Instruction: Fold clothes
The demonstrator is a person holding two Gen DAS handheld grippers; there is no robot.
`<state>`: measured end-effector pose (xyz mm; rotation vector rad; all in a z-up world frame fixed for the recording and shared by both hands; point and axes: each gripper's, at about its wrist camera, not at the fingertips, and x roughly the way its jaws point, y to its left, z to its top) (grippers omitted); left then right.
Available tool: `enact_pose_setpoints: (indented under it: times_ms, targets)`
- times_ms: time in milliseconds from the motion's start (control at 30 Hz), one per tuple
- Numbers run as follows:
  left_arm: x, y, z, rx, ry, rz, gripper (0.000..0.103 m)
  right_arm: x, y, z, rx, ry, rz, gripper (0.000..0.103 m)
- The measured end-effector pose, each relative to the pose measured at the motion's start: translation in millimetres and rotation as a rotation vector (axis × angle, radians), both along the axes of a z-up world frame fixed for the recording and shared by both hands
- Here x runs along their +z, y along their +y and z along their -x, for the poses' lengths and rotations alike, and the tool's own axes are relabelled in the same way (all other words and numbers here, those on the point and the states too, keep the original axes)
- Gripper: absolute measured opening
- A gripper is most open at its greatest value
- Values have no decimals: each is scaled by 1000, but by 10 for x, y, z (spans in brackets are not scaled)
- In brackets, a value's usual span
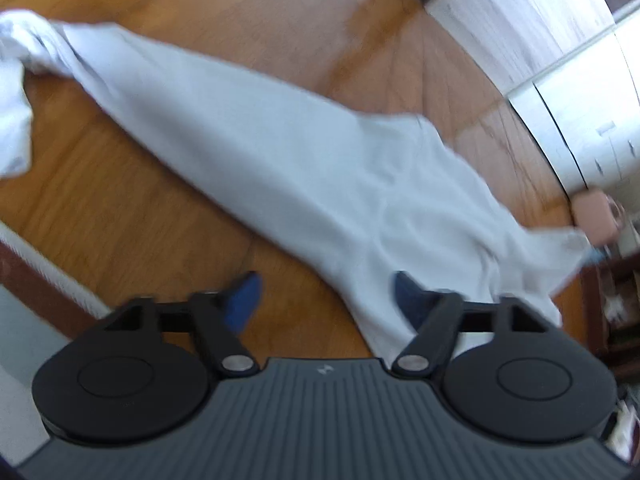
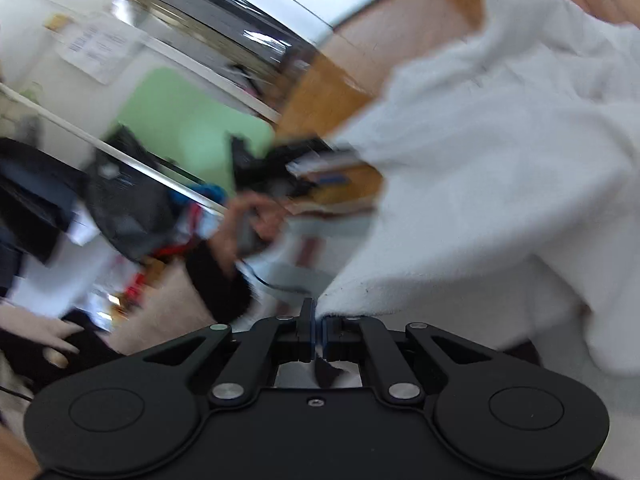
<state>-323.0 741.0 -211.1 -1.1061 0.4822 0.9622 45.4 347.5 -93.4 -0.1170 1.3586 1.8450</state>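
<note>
White garment [image 1: 280, 152]: stretched across the wooden table [image 1: 120, 208] from 10 to 4 o'clock in the left view. Right gripper [image 2: 318, 332]: jaws pinched on its edge; left gripper [image 1: 326, 296]: jaws wide, holding nothing. Risk: single-corner hold, cloth likely to slip or bunch.

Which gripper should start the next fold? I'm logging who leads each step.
Right, probably. The right gripper is already shut on an edge of the white garment and lifting it, while the left gripper is open over the table, holding nothing.
</note>
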Motion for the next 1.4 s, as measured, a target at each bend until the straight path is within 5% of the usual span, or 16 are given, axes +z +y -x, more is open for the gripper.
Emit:
enact_pose_setpoints:
  times_ms: [200, 300, 333, 367, 400, 500, 533, 667, 733, 800, 900, 1000, 1133, 1200, 1267, 1400]
  targets:
    - [-70, 234, -244, -26, -15, -78, 103, -573, -231, 58, -18, 19, 130, 5]
    - [-77, 356, -447, -58, -8, -97, 99, -693, -116, 58, -31, 31, 156, 5]
    - [-68, 407, -542, -83, 9, -101, 86, -695, -45, 33, -36, 1, 163, 5]
    - [-57, 464, -656, -116, 40, -98, 22, -697, 27, 6, -43, -29, 169, 5]
    - [-28, 538, -816, -165, 96, -89, 7, -677, 147, -86, -72, -37, 181, 5]
    - [456, 697, -1297, -265, 215, -253, 7, -462, 426, -617, -263, 118, 154, 4]
    - [701, 743, -1428, -281, 237, -325, 7, -269, 491, -829, -337, 178, 125, 4]
    - [1750, 1029, -1639, -267, 167, -487, 7, 1292, 695, -1378, -524, 14, -269, 5]
    - [2128, 1171, -1647, -260, 126, -540, 8, 1987, 587, -1353, -547, 59, -539, 5]
    - [2363, 1308, -1636, -265, 102, -567, 9, 2407, 404, -978, -469, -15, -722, 5]
    - [2340, 1525, -1523, -253, 143, -538, 9, 2171, 457, -152, -273, 17, -721, 5]
    - [1964, 1708, -1280, -219, 213, -457, 17, 1199, 828, 562, -171, 121, -475, 4]
    - [1445, 1582, -770, -168, 248, -327, 29, 84, 1381, 1526, -38, 12, -138, 5]
    - [1268, 1223, -560, -181, 255, -298, 54, -252, 1583, 1974, 87, -27, -36, 10]
    - [1111, 733, -424, -223, 317, -291, 59, -357, 1629, 2345, 210, -267, -53, 12]
    - [790, -281, -211, -280, 411, -236, 69, -465, 1549, 2079, 149, -193, -29, 24]
